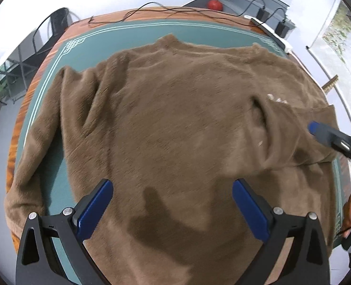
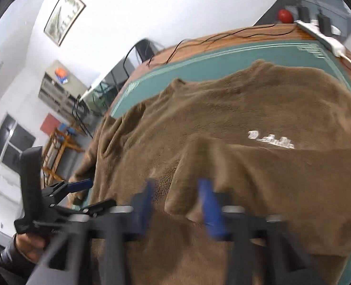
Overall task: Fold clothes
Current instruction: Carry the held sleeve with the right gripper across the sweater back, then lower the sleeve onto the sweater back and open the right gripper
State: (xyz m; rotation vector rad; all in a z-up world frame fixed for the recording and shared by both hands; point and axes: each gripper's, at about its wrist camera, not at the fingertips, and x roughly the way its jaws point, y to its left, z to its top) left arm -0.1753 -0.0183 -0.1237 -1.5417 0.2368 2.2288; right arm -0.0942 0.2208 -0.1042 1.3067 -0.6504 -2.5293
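Brown fleecy sweater (image 1: 170, 109) lay spread on the green-matted table (image 1: 137, 33), right sleeve folded across its body | left tool (image 1: 172, 198) gaped wide above the hem, lower frame | right tool (image 2: 177, 197) blurred, partly apart, straddling the sleeve edge; grip unclear

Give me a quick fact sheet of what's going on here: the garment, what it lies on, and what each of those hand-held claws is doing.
garment: brown fleece sweater, spread out, white lettering on the chest
right sleeve: folded in across the body
surface: green mat on a wooden table
left gripper: open, above the hem, holding nothing
right gripper: blurred, at the folded sleeve; grip unclear
background: red ball, power strip
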